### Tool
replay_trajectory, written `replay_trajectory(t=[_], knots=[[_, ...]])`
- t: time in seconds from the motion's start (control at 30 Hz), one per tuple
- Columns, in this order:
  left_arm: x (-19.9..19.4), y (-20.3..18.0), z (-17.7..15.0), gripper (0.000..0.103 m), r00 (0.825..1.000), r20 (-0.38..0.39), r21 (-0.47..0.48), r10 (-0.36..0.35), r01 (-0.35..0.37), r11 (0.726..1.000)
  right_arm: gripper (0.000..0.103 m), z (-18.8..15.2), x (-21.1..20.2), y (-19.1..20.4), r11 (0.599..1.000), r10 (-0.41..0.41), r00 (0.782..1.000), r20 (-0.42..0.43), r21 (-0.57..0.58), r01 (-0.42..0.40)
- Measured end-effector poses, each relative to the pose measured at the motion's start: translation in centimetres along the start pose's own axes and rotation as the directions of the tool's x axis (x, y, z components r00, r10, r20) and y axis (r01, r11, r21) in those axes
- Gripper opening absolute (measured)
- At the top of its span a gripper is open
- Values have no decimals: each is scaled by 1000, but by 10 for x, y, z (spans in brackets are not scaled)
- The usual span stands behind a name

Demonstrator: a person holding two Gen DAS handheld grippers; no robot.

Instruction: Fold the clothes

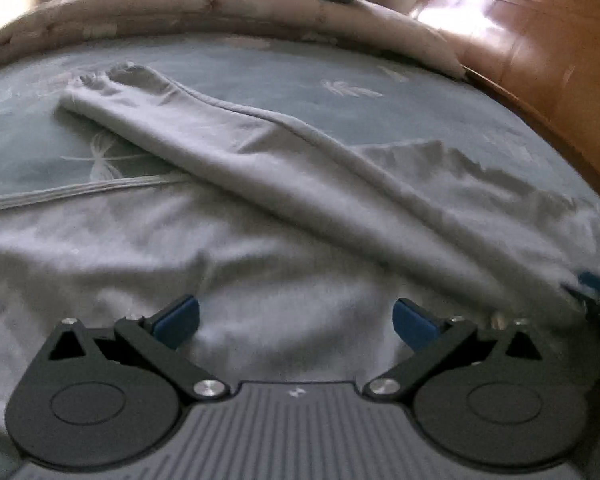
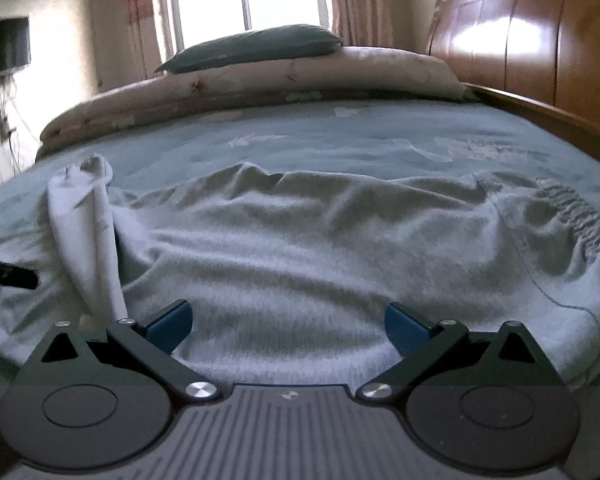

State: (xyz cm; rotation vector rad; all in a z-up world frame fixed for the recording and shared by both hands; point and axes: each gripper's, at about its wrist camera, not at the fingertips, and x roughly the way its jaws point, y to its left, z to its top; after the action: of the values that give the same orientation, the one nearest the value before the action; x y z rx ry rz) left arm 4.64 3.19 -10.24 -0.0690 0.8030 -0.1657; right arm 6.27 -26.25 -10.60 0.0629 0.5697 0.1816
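Left gripper [image 1: 296, 322]: jaws apart, empty, over grey trousers [image 1: 260, 184].
Right gripper [image 2: 288, 326]: jaws apart, empty.
Trousers: spread on bed [image 2: 340, 136].

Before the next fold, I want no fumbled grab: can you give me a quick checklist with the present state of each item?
1. Left gripper open, nothing held: ok.
2. Right gripper open, nothing held: ok.
3. Grey trousers fully on the bed: ok.
4. Cloth smooth: not ok, wrinkled.
5. Trouser leg folded squarely: not ok, it lies diagonally.
6. Near hem within reach: cannot tell, hidden below the grippers.
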Motion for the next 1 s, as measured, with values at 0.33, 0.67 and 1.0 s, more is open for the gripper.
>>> replay_trajectory(t=[0.33, 0.67, 1.0], knots=[[-13, -15, 9, 102, 1000, 12, 55, -16, 16, 998, 103, 1, 4, 4, 1000, -20, 1000, -9, -17, 20], [-1, -17, 12, 102, 998, -29, -46, -59, 57, 997, 103, -1, 4, 4, 1000, -12, 1000, 1, -27, 13], [-4, -2, 31, 102, 989, -48, -209, -139, 126, 970, 103, 24, -17, -7, 975, 198, 979, 42, 96, -201]])
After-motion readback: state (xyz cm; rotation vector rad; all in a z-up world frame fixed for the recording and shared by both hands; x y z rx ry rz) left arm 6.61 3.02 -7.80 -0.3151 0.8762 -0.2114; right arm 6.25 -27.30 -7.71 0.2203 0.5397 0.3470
